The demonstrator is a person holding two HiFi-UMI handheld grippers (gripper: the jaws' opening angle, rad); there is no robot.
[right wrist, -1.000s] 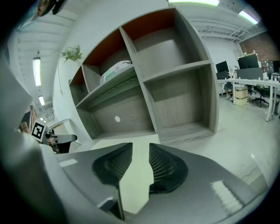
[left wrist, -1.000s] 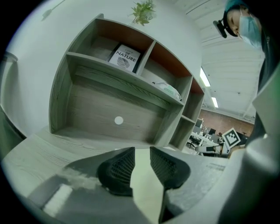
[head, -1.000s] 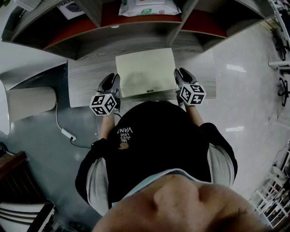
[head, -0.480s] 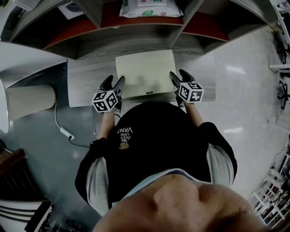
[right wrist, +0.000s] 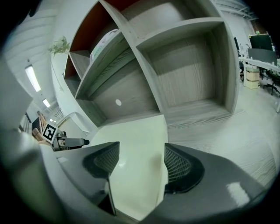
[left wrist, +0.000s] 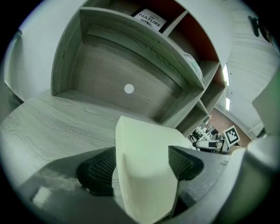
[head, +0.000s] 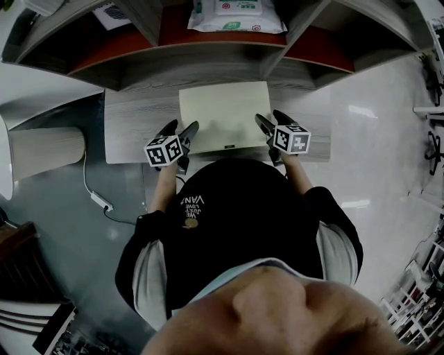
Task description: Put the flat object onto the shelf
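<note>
A pale cream flat object (head: 224,114) lies on the grey wooden surface (head: 132,128) in front of the shelf unit. My left gripper (head: 179,131) is at its near left corner and my right gripper (head: 270,120) at its near right corner. Both pairs of jaws have just been opening and now stand wide. In the left gripper view the flat object (left wrist: 144,183) reaches between the left gripper (left wrist: 142,164) pads, which do not press on it. The right gripper view shows the flat object (right wrist: 138,144) between the spread pads of the right gripper (right wrist: 141,164) in the same way.
The shelf unit (head: 208,59) has several open compartments behind the object. A pack of wipes (head: 236,14) lies on an upper level and a book (left wrist: 150,18) stands at upper left. A pale cylinder (head: 45,156) and a cable (head: 97,197) are on the floor at left.
Both grippers have come down and inward onto the object's near corners. Their jaws have spread from nearly closed to wide open. The flat object has stayed in place.
</note>
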